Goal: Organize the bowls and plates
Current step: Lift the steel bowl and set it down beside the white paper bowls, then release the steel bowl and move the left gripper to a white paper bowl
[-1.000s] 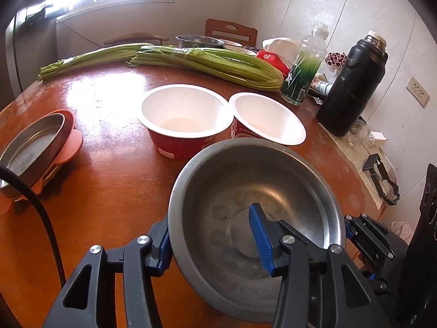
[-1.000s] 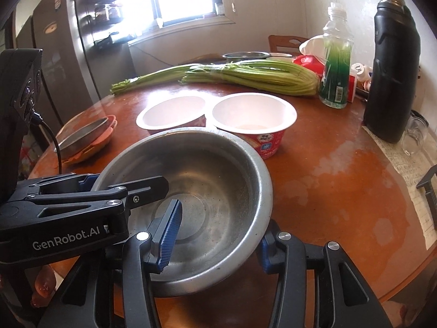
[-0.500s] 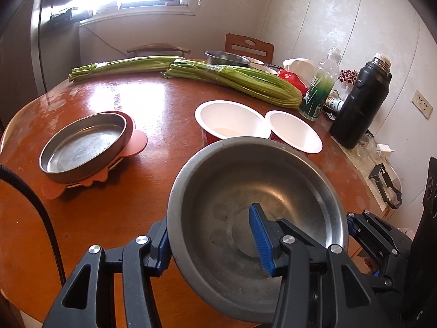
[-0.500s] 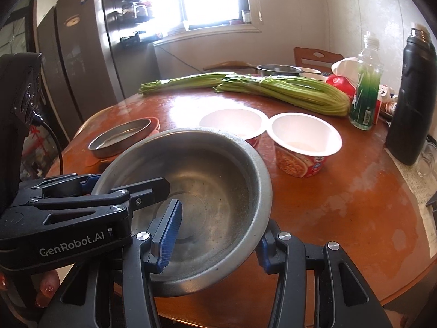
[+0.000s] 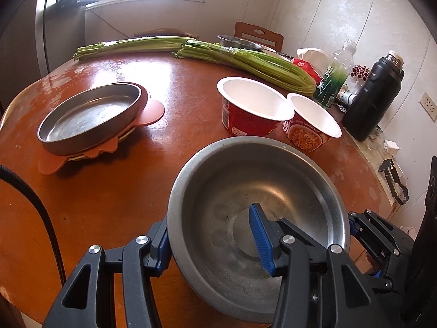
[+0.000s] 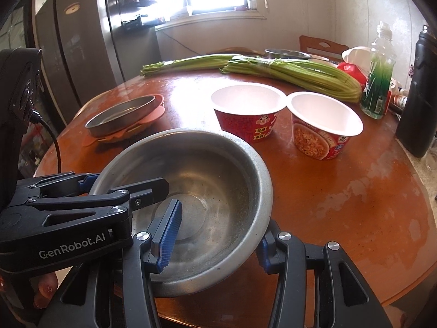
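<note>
I hold a large steel bowl [image 5: 245, 186] [image 6: 207, 175] with both grippers, above the near part of the round brown table [image 5: 114, 196]. My left gripper [image 5: 210, 242] is shut on the bowl's left wall, one blue pad inside and one outside. My right gripper [image 6: 217, 246] is shut on the opposite wall in the same way. A shallow steel plate [image 5: 87, 114] [image 6: 123, 112] rests on an orange mat to the left. Two red noodle cups [image 5: 251, 109] [image 6: 325, 123] stand side by side beyond the bowl. A small steel bowl [image 5: 239, 41] sits at the far edge.
Two celery bundles [image 5: 245, 60] lie across the back of the table. A green bottle [image 6: 378, 82], a black flask [image 5: 372, 98] and small items crowd the right side by the wall. A fridge [image 6: 73, 54] stands at left. A black cable [image 5: 41, 213] hangs at left.
Both grippers have carried the steel bowl back and to the left, away from the noodle cups. The plate on the orange mat has come fully into view. The grips are unchanged.
</note>
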